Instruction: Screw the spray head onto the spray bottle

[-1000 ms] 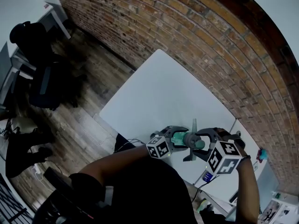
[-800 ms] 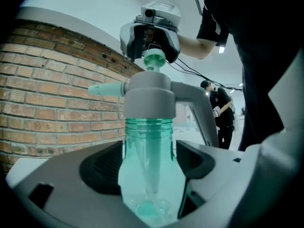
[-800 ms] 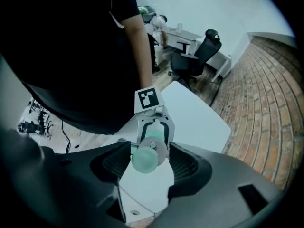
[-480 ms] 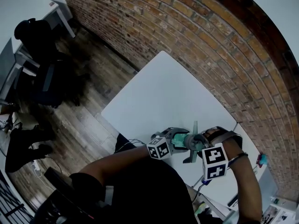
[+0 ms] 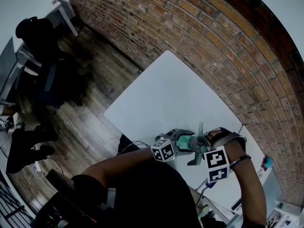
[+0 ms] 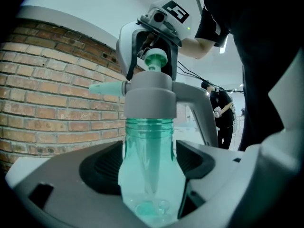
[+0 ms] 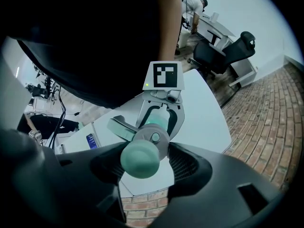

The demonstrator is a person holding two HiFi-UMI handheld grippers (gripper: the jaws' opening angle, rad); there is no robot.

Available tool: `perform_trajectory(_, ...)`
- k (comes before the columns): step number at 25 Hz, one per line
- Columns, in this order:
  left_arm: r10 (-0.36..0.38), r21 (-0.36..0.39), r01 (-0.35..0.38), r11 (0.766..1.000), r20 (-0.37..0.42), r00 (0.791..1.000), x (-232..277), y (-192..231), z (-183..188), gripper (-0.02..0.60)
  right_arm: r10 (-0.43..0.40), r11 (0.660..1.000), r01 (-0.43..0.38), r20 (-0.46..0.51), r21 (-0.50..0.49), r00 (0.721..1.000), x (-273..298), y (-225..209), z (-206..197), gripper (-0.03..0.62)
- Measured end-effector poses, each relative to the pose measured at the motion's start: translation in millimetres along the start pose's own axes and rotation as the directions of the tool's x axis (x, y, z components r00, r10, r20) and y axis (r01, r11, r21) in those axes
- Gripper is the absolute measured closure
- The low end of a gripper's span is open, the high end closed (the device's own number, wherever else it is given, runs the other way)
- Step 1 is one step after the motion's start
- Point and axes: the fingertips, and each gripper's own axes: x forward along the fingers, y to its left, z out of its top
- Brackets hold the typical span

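We hold both tools up in front of us, above the near corner of the white bench (image 5: 166,94), with the brick wall (image 5: 213,37) behind it and a wooden floor (image 5: 90,103) to the left.

The left claw (image 5: 180,137) is closed on the spray bottle (image 5: 184,141). In the left gripper view the clear teal spray bottle (image 6: 148,141) stands upright between the two dark ribbed pads of the left claw (image 6: 147,184), which press on its body below the shoulder.

The grey spray head (image 6: 149,96) sits on the bottle's neck, its collar over the threads. Its pale teal nozzle (image 6: 102,88) points left toward the bricks and its grey trigger (image 6: 204,113) hangs down on the right.

The right claw (image 6: 153,63) comes down from above and grips the top of the head.

In the right gripper view, the right claw (image 7: 142,161) is closed on the spray head (image 7: 154,140), with the round teal cap toward the camera. Beyond it the left claw (image 7: 160,115) clasps the spray bottle (image 7: 156,121), over the bench (image 7: 204,122).

From the head view the two claws meet tip to tip, the right claw (image 5: 204,144) just right of the spray head (image 5: 197,144).
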Motion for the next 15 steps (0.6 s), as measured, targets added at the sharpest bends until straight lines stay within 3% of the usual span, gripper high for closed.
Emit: perform_trajectory(15, -0.002, 0.002, 0.002, 1.0, 0.001, 1.0, -0.9, 0.7, 0.0, 0.244, 0.006, 0.997, -0.006, -0.007, -0.073, 1.0, 0.9, -0.4, 1.3, 0.338)
